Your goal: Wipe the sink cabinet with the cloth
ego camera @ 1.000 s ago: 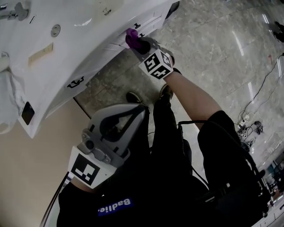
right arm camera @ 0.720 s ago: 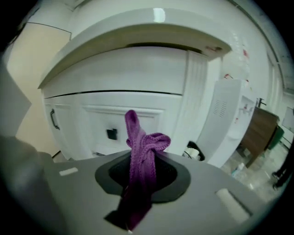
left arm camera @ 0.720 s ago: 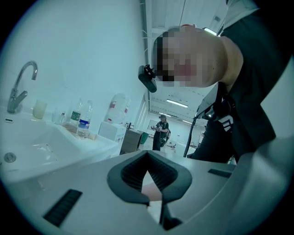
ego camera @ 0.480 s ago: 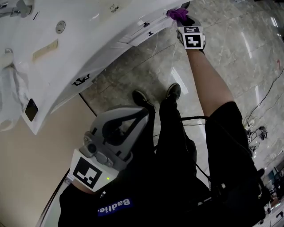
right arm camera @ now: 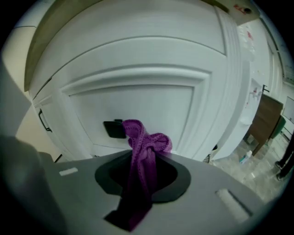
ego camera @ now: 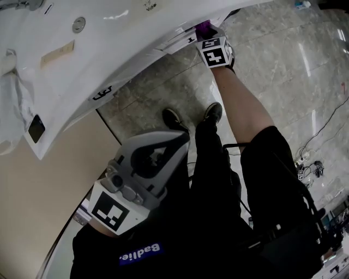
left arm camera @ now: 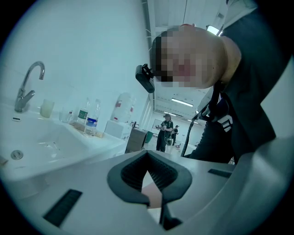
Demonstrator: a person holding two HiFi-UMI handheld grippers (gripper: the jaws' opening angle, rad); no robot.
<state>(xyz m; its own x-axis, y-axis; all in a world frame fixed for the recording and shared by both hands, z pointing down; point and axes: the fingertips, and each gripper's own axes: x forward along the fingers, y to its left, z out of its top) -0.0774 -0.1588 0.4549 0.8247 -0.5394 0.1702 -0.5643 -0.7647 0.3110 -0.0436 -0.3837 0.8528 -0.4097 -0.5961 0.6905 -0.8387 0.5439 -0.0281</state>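
so my right gripper (right arm camera: 144, 170) is pinching the purple cloth (right arm camera: 145, 143), wad poking straight ahead at the cabinet door (right arm camera: 151, 98), just right of its black handle (right arm camera: 113, 129). left gripper (left arm camera: 150, 184) is closed on nothing, way farther back.

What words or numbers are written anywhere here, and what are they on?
"Badlie.": white letters on a blue patch on the person's black top.
Labels on the bottles in the left gripper view: too small to read.
Red print on the beige strip at the top of the right gripper view: too blurred to read.
Small dark print on the white sink top: too small to read.
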